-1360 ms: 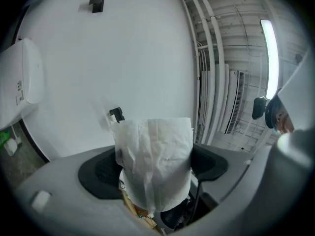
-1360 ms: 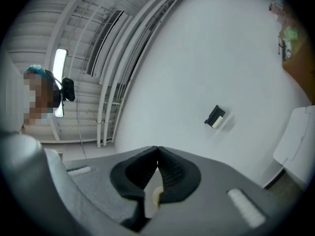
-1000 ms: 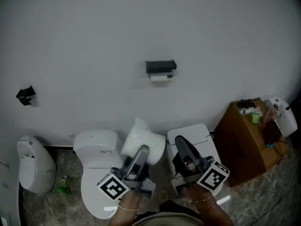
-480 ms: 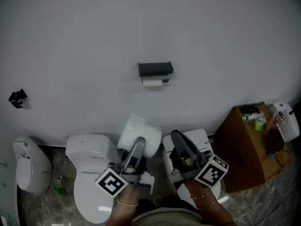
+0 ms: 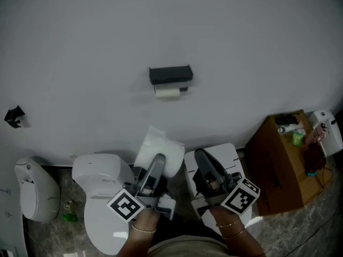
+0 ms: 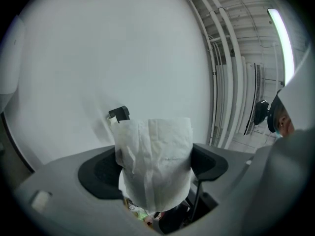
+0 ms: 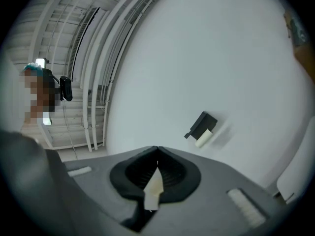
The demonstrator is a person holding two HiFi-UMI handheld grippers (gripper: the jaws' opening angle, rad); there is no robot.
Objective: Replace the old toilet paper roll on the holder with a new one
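Observation:
The black wall holder (image 5: pixel 170 74) carries the old roll (image 5: pixel 167 92), thin and nearly used up, on the white wall ahead. My left gripper (image 5: pixel 158 164) is shut on a full white toilet paper roll (image 5: pixel 159 151), held below the holder and apart from it. In the left gripper view this new roll (image 6: pixel 155 161) fills the gap between the dark pads (image 6: pixel 98 173) of my left gripper (image 6: pixel 155 170), with the holder (image 6: pixel 119 114) just behind. My right gripper (image 5: pixel 200 157) is shut; its own view shows the right gripper (image 7: pixel 157 150) with tips touching, a pale scrap (image 7: pixel 153 188) low between the pads, and the holder (image 7: pixel 202 124) up right.
A white toilet (image 5: pixel 104 197) stands below left and a white tank (image 5: pixel 228 157) lies under my right gripper. A brown cardboard box (image 5: pixel 284 154) with bottles sits at the right beside a white dispenser (image 5: pixel 326 130). A white bin (image 5: pixel 33 190) and a black wall hook (image 5: pixel 14 115) are at the left.
Holder and toilet now sit further left in the head view, as I and both grippers shifted along the wall. The new roll stays gripped; the right jaws stay shut.

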